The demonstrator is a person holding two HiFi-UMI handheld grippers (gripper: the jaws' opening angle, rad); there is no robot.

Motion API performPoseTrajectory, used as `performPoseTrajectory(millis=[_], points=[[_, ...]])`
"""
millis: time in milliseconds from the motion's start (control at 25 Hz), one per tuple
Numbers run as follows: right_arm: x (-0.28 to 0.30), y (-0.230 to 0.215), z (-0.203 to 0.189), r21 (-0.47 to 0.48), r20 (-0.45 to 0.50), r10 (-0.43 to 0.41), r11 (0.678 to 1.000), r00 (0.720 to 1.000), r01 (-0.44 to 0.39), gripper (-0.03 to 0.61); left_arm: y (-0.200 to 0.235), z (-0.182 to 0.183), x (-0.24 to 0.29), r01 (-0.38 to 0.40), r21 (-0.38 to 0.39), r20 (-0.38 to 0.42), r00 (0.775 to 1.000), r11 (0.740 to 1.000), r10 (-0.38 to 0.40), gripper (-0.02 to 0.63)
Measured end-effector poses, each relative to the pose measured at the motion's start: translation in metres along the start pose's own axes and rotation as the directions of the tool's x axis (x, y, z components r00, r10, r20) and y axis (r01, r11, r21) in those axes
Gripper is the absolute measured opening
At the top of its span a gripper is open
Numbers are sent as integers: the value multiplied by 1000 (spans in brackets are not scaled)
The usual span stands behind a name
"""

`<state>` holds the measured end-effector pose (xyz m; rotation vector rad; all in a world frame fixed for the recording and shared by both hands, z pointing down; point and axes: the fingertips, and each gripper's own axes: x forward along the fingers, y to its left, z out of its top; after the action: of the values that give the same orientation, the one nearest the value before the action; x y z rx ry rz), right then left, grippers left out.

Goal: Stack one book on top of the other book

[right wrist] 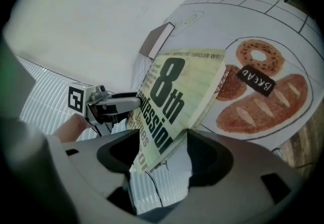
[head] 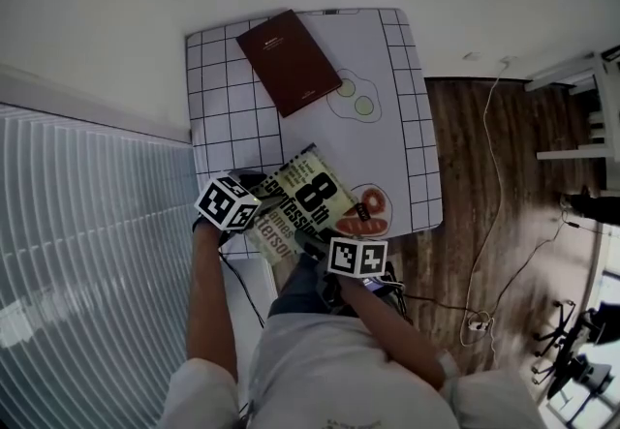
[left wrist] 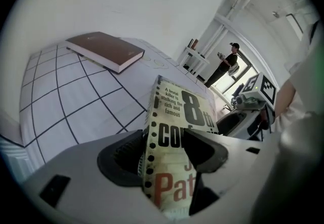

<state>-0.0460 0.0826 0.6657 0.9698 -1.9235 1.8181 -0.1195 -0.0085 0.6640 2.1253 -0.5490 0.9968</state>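
Note:
A yellowish paperback (head: 305, 199) with a large black "8th" on its cover lies at the near edge of the white grid-printed table (head: 218, 107). My left gripper (head: 254, 209) is at its left near corner and my right gripper (head: 315, 243) at its near right edge. In the left gripper view the paperback (left wrist: 177, 132) stands between the jaws of the left gripper (left wrist: 167, 152), which are spread wide. In the right gripper view its corner (right wrist: 177, 91) sits between the wide jaws of the right gripper (right wrist: 167, 152) with gaps showing. A dark brown hardback (head: 289, 62) lies flat at the far left.
Drawings of bread (head: 366, 209) and fried eggs (head: 354, 98) are printed on the table top. A ribbed white panel (head: 87, 224) runs along the left. Wooden floor (head: 484, 224) with a cable lies to the right. A person (left wrist: 225, 63) stands far off by a window.

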Motion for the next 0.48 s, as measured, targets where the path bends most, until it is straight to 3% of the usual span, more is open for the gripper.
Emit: performPoseTrajectory(millis=[200,280,480], points=[[4,-8,1,1,6,-84,996,996,84,286,2,0,3,36,-13,-44,998,999,-36,253],[4,-13,1,2,11,-133,991,991,133,226,2,0,3,41,-32,-30,999,999,-42,255],[2,-13,0,40,18,-151,988,988,151,205,2,0,2,9,-38,1,1000,999,-9,253]])
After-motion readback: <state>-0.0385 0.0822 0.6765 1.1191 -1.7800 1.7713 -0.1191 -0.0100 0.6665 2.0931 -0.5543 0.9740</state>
